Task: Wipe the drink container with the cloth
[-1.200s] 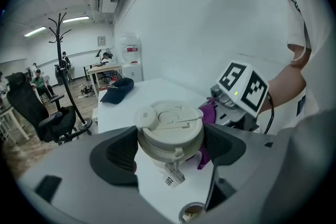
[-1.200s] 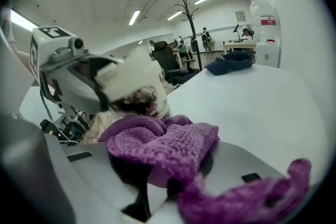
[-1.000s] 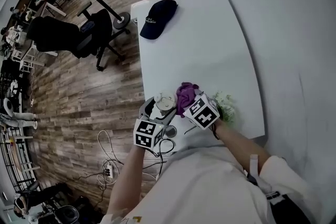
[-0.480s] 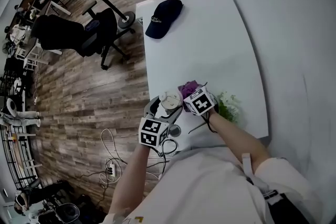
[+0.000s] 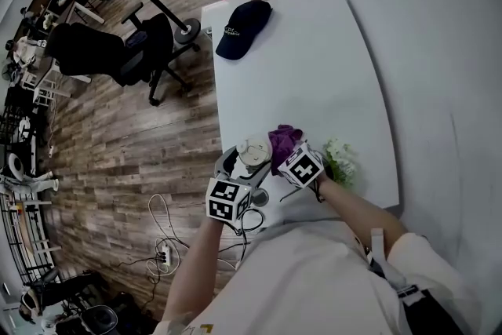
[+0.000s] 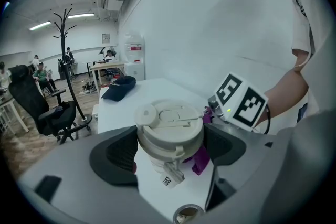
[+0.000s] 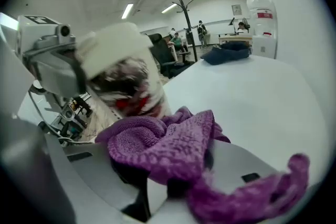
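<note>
Item: drink container (image 6: 169, 126), white-lidded, upright at the near end of the table (image 5: 314, 67); left gripper (image 6: 170, 147) jaws clamped on its sides.
Item: purple cloth (image 7: 168, 144), pinched in the right gripper (image 7: 168, 173), against the container's right flank (slid back outward over the last half-second); wiping stroke probably under way.

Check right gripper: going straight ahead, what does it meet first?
Probably the drink container, just beyond the purple cloth the right gripper clamps, slightly left of centre; depth unclear.
</note>
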A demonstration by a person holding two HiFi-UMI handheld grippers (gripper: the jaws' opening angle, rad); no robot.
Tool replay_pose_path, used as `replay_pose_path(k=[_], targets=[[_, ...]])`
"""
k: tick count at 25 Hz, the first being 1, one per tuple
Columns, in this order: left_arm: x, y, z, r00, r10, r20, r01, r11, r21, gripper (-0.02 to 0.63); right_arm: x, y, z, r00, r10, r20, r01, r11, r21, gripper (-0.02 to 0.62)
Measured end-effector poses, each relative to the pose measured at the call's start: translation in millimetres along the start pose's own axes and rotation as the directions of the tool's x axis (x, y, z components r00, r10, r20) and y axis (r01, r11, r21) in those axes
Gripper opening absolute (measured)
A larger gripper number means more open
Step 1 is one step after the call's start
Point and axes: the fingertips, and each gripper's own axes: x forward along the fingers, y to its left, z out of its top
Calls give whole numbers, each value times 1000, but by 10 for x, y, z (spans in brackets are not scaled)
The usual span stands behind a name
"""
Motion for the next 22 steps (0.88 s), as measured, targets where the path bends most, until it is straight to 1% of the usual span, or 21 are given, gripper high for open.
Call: replay_pose_path(k=[2,4,7,10,13,15,19,20,22], targets=[[-12,-7,5,1000,-2,6,2,1000,-4,400,-224,153,159,999,8,32,-7,999,-52,57],[-15,-12,9,1000,-5,10,5,1000,-10,400,-431,229,328,998,-9,68,14,997,-75,57],[-2,-3,18,1000,-9,8,10,1000,-19,400,-605,189,512,994,-47,97,57,994,-96,57],[-11,-11,20,1000,-6,10,7,1000,-28,400,-619,91,602,990,-76,117,90,988,-122,57],[-21,-20,10,1000,-7,11,7,1000,-26,400,-502,-71,677,981,-107,159,124,987,-100,57],[-23,-7,10,1000,-7,9,7,1000,-28,400,-335,-174,690,978,-119,169,133,988,-76,57],[-1,-10,6,1000,-5,14,5,999,-33,400,-2,-322,488,986,-101,131,100,995,14,57],[5,-9,3,1000,-3,17,4,999,-33,400,64,-337,410,988,-98,118,96,995,27,57],[18,-6,-6,1000,-1,21,2,999,-35,400,151,-353,260,989,-119,91,119,993,16,57]])
